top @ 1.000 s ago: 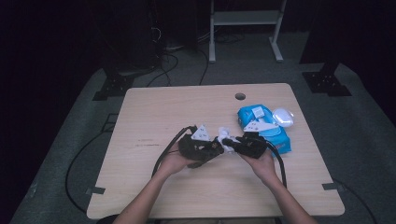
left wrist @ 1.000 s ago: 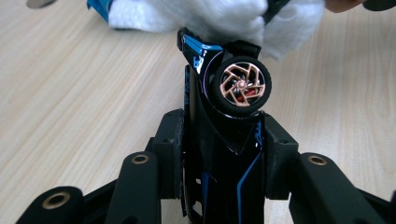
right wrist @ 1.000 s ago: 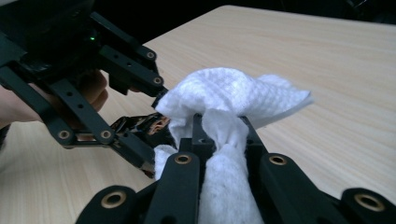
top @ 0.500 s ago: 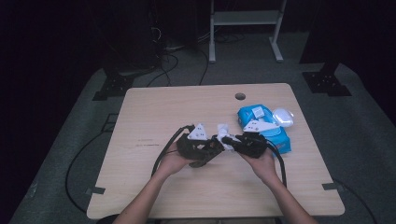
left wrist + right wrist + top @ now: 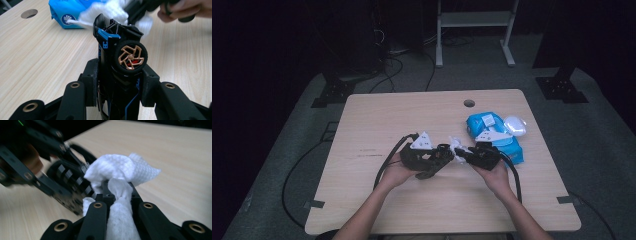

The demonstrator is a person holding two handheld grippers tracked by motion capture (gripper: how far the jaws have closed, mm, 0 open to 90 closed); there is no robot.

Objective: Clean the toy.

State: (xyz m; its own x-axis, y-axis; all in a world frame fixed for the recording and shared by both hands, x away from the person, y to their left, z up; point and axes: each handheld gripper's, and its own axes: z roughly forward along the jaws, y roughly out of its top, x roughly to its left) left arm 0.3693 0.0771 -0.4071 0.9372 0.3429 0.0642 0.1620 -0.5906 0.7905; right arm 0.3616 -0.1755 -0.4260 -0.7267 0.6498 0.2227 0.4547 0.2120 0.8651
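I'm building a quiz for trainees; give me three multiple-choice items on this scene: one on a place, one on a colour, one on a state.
1. Where does the blue wipes pack lie?
A table's right side
B floor
C table's left edge

2. What colour are the toy car's wheel spokes?
A green
B copper
C white

3. What does the right claw hold?
A nothing
B a pen
C a white wipe

Answers: 1 A, the high view shows it right of the hands. 2 B, seen in the left gripper view. 3 C, the wipe is pinched between its jaws.

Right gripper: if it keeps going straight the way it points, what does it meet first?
Probably the toy car clamped in the left gripper. The right gripper, shut on a white wipe, points at it; the wipe would touch first.
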